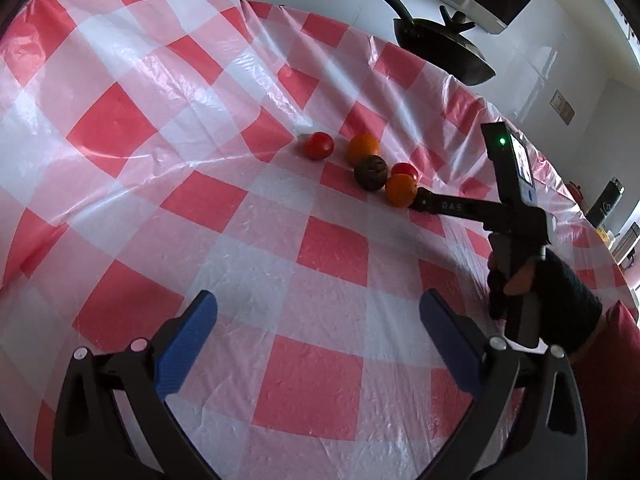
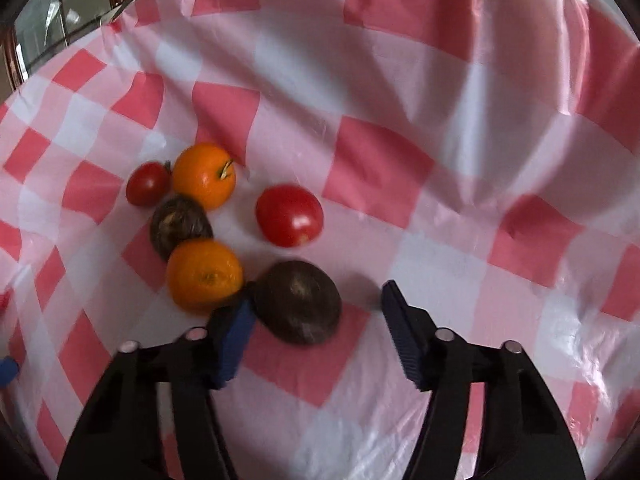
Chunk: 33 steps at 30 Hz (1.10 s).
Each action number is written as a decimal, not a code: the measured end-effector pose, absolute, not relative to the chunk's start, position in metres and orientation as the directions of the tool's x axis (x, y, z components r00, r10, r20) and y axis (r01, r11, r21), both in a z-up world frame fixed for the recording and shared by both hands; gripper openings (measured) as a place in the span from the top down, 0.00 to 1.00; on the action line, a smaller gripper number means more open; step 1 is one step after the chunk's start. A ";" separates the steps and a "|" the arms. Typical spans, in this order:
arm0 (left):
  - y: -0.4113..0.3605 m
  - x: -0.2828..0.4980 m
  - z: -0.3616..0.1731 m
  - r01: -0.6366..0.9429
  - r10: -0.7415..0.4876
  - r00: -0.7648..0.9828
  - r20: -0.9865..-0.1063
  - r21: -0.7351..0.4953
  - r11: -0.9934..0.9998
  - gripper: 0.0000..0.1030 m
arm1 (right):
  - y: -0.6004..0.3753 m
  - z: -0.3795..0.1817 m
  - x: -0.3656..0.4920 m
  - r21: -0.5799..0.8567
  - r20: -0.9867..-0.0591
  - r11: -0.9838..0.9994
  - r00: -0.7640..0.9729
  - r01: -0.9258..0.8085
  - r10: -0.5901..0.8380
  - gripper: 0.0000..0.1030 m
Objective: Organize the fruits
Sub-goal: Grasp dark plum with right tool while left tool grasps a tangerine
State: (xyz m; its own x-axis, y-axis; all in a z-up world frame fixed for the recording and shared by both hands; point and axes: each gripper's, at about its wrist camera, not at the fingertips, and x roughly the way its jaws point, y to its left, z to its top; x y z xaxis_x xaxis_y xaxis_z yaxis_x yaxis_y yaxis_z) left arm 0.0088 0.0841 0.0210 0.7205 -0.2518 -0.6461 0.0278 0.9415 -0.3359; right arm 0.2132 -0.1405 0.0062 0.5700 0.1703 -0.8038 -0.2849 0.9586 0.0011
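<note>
The right gripper [image 2: 316, 312] straddles the near dark fruit [image 2: 298, 302], jaws apart, only its left pad touching (grip not yet made). The other fruits cluster mid-tablecloth [image 1: 120, 208], toward its far edge. The left gripper [image 1: 318, 312] waits spread and empty.

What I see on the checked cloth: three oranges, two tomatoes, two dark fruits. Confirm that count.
Wrong count: only two oranges, the far orange and the near orange. Two tomatoes and two dark fruits on the checked cloth stand; the right wrist view shows it.
</note>
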 end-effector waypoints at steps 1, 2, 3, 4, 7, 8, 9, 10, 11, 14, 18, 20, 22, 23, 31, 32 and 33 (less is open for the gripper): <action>0.084 0.009 0.021 0.025 -0.251 0.720 -0.647 -0.337 0.941 0.01 | -0.139 0.007 0.212 -0.001 -0.802 0.959 0.573 -0.284 0.169 0.62; 0.085 0.009 0.021 0.023 -0.250 0.720 -0.648 -0.338 0.941 0.01 | -0.138 0.008 0.206 -0.002 -0.800 0.961 0.577 -0.277 0.164 0.62; 0.085 0.009 0.020 0.019 -0.248 0.720 -0.648 -0.339 0.941 0.01 | -0.139 0.009 0.203 0.004 -0.802 0.963 0.574 -0.271 0.165 0.62; 0.086 0.010 0.020 0.018 -0.247 0.720 -0.648 -0.339 0.941 0.01 | -0.142 0.011 0.193 0.033 -0.796 0.964 0.576 -0.264 0.185 0.62; 0.086 0.009 0.020 0.017 -0.246 0.719 -0.649 -0.338 0.941 0.01 | -0.157 0.021 0.152 0.113 -0.757 0.970 0.613 -0.217 0.226 0.62; 0.086 0.010 0.020 0.017 -0.247 0.719 -0.650 -0.339 0.941 0.01 | -0.161 0.024 0.138 0.132 -0.745 0.970 0.624 -0.205 0.234 0.62; 0.086 0.010 0.020 0.018 -0.249 0.716 -0.652 -0.339 0.941 0.01 | -0.167 0.026 0.122 0.150 -0.733 0.971 0.638 -0.187 0.237 0.62; 0.085 0.011 0.020 0.022 -0.252 0.713 -0.654 -0.338 0.941 0.01 | -0.176 0.029 0.102 0.176 -0.717 0.970 0.653 -0.166 0.242 0.62; 0.084 0.012 0.019 0.031 -0.259 0.705 -0.660 -0.337 0.941 0.01 | -0.182 0.030 0.089 0.193 -0.708 0.969 0.662 -0.153 0.246 0.62; 0.079 0.017 0.016 0.031 -0.269 0.670 -0.692 -0.336 0.941 0.01 | -0.210 0.032 0.061 0.240 -0.683 0.967 0.692 -0.090 0.234 0.62; 0.063 0.029 0.015 0.003 -0.231 0.648 -0.725 -0.301 0.954 0.01 | -0.248 0.026 0.052 0.337 -0.663 0.941 0.707 -0.010 0.245 0.62; 0.044 0.039 0.020 0.021 -0.229 0.652 -0.723 -0.284 0.958 0.01 | -0.255 0.022 0.054 0.371 -0.639 0.928 0.728 0.010 0.248 0.62; 0.016 0.056 0.025 0.041 -0.190 0.671 -0.716 -0.221 0.974 0.01 | -0.249 0.020 0.061 0.369 -0.636 0.929 0.726 -0.011 0.261 0.62; 0.003 0.067 0.026 0.047 -0.166 0.673 -0.721 -0.183 0.982 0.01 | -0.248 0.020 0.061 0.368 -0.634 0.929 0.725 -0.023 0.269 0.62; -0.051 0.172 0.013 -0.054 -0.088 0.610 -0.788 -0.152 0.987 0.16 | -0.250 0.017 0.064 0.401 -0.628 0.916 0.719 -0.028 0.297 0.62; -0.053 0.180 0.010 -0.073 -0.072 0.602 -0.796 -0.144 0.987 0.18 | -0.250 0.017 0.065 0.402 -0.631 0.915 0.717 -0.026 0.297 0.62; -0.056 0.190 0.007 -0.089 -0.059 0.588 -0.806 -0.138 0.986 0.21 | -0.250 0.017 0.065 0.403 -0.631 0.915 0.716 -0.027 0.299 0.62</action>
State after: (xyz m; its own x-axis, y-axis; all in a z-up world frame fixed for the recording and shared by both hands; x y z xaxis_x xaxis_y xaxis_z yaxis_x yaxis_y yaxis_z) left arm 0.1896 -0.0556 0.0066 0.5884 -0.0592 -0.8064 -0.0892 0.9865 -0.1375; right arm 0.0645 -0.2503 0.0169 0.7163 0.2990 -0.6305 -0.0275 0.9149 0.4026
